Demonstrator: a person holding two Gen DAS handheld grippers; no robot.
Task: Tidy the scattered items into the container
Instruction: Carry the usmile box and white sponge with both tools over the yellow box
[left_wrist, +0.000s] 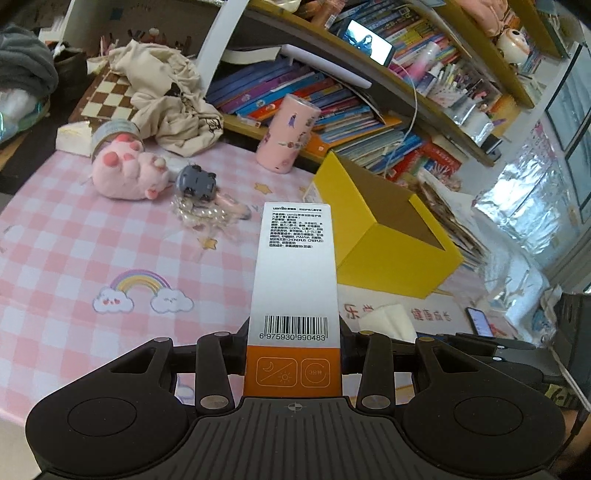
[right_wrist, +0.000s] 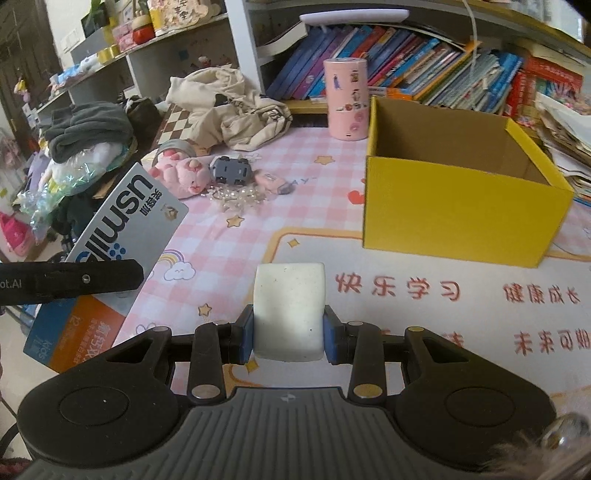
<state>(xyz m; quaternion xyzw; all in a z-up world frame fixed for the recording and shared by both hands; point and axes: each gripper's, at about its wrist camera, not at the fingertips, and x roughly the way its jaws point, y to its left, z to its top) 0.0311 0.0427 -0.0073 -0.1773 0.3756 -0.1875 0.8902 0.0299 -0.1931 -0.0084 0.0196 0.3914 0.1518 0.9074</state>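
My left gripper (left_wrist: 294, 332) is shut on a long white and orange toothpaste box (left_wrist: 295, 266), held above the pink checked tablecloth (left_wrist: 74, 240). That box (right_wrist: 122, 225) also shows at the left of the right wrist view, clamped by the left gripper's black finger (right_wrist: 74, 280). My right gripper (right_wrist: 288, 332) is shut on a white sponge block (right_wrist: 289, 310), its blue pads (right_wrist: 246, 338) pressing both sides. The open yellow cardboard box (left_wrist: 388, 240) (right_wrist: 458, 218) stands ahead to the right. A pink plush toy (right_wrist: 181, 173), a grey toy car (right_wrist: 231, 170) and a bead string (right_wrist: 236, 195) lie beyond.
A pink cylinder (right_wrist: 347, 99) stands upright behind the yellow box, against shelves of books (right_wrist: 406, 62). A beige cloth (right_wrist: 229, 107) lies on a chessboard (left_wrist: 110, 96) at the back left. A phone (left_wrist: 480, 321) lies at the right of the left wrist view.
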